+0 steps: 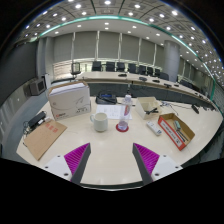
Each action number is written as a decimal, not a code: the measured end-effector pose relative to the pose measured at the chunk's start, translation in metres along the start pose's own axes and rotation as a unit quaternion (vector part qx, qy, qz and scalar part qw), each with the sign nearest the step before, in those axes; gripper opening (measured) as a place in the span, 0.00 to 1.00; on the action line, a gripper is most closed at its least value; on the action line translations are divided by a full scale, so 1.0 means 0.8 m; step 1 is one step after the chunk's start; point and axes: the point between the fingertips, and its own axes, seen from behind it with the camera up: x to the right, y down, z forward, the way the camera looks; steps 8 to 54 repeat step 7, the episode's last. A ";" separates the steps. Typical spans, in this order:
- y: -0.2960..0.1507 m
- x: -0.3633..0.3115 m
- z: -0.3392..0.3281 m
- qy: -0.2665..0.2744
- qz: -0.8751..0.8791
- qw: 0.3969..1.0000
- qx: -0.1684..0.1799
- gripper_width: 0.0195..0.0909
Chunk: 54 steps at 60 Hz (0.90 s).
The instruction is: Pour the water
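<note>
No brand, label or writing legible anywhere; all surfaces too small to read.

Gripper sits at bottom centre of the frame, level, aimed forward across a pale table. Two dark fingers angle inward from the lower corners, each with a magenta pad on its inner face. Fingers spread wide, bare tabletop between them, nothing pinched. Holding hand out of view, so its pose cannot be told.

Task items, centre of frame, well beyond the fingertips:
- White cup or mug, upright, just left of centre.
- Clear bottle-like vessel with a pink base, upright, just right of the cup; the two stand near each other but apart. Whether either holds water cannot be told.

Other items:
- Flat brown cardboard piece, lower left, lying on the table ahead of the left finger.
- White box-shaped appliance, upper left of the cup.
- Open orange-red box, right of centre, lying at an angle.
- Small white object between the bottle and the red box.
- Light cardboard box behind those, right of centre.

Background, upper half: long desks with dark office chairs, curtained wall, ceiling with rows of small lights.
</note>
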 end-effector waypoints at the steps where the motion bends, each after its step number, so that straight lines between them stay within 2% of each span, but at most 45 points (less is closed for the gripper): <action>1: 0.001 0.001 -0.002 0.002 0.000 1.000 0.000 0.93; 54: 0.006 0.004 -0.008 0.004 -0.002 1.000 -0.003 0.93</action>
